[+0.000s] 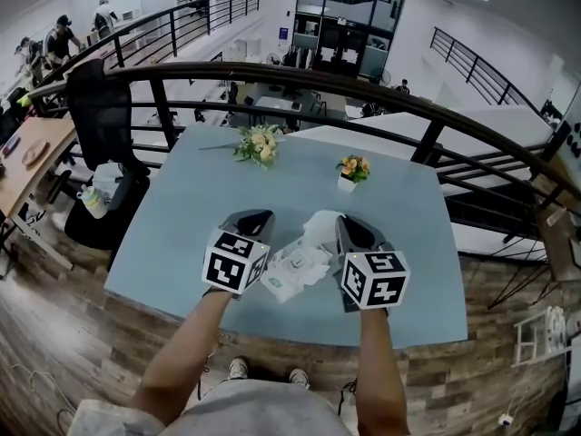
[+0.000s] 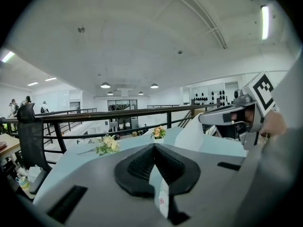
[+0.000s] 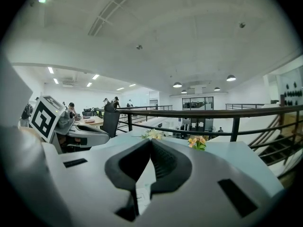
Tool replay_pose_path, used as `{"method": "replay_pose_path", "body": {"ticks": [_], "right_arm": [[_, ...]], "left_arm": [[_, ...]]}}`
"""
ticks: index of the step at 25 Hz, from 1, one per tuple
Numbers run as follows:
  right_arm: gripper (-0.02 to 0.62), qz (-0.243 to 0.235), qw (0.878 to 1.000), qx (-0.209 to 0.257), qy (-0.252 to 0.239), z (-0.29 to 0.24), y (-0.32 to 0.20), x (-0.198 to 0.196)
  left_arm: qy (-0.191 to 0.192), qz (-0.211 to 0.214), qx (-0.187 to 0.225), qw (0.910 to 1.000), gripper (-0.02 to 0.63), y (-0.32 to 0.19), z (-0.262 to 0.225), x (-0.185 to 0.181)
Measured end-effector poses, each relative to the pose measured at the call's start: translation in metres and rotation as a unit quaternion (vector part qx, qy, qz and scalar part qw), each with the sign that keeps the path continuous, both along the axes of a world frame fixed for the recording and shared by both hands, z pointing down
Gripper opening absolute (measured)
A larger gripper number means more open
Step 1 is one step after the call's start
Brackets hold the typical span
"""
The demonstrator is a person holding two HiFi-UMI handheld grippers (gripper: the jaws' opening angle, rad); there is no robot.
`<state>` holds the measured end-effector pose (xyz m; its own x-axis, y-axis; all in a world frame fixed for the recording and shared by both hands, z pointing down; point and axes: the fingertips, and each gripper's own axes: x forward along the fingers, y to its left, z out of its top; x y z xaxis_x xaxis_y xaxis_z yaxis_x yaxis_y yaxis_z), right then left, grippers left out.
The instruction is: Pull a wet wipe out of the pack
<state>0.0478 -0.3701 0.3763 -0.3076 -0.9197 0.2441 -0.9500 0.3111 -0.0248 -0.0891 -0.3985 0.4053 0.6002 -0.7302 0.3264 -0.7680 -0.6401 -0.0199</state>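
**A:** Why a pair of tongs on each side?

**B:** One anchors, one draws. The left tongs (image 1: 261, 216) are clamped together on the edge of the pack (image 1: 292, 272); its printed film shows between the jaws. The right tongs (image 1: 344, 222) are closed on the white wipe (image 1: 318, 228), which rises crumpled from the pack's top.

**A:** So the pack is between them?

**B:** Yes, slung between the two, near the front edge of the tabletop (image 1: 200, 207). It looks lifted clear of the surface, though I can't be sure. I'd say gripping the pack keeps it from trailing after the wipe.

**A:** And the surroundings?

**B:** The tabletop is pale blue and smooth, with a loose bunch of flowers (image 1: 259, 143) and a small potted posy (image 1: 353, 168) well away at the far side. Behind it a dark railing (image 1: 363, 84) curves round a mezzanine, with an open office below. There is a black chair (image 1: 100, 107) to the left and a wood-plank floor (image 1: 54, 334) underfoot.
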Motion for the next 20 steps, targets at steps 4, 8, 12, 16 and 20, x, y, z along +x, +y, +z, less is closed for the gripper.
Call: {"method": "replay_pose_path", "body": {"ticks": [4,8,12,16,20], "right_arm": [[0.006,0.012,1.000,0.016,0.000,-0.007,0.002,0.007],[0.006,0.032,0.999,0.028,0.004,-0.013,0.001,0.013],[0.006,0.035,0.999,0.034,0.004,-0.017,0.003,0.017],[0.006,0.038,0.999,0.034,0.002,-0.016,0.003,0.019],[0.005,0.037,0.999,0.033,0.002,-0.014,0.004,0.021]], "left_arm": [[0.002,-0.008,0.006,0.9999,-0.005,-0.001,-0.005,-0.004],[0.006,-0.017,0.012,0.9998,-0.005,-0.003,-0.011,-0.009],[0.005,-0.021,0.015,0.9997,-0.005,-0.002,-0.014,-0.011],[0.008,-0.023,0.017,0.9996,-0.005,-0.004,-0.016,-0.014],[0.008,-0.022,0.016,0.9996,-0.005,-0.003,-0.015,-0.013]]}}
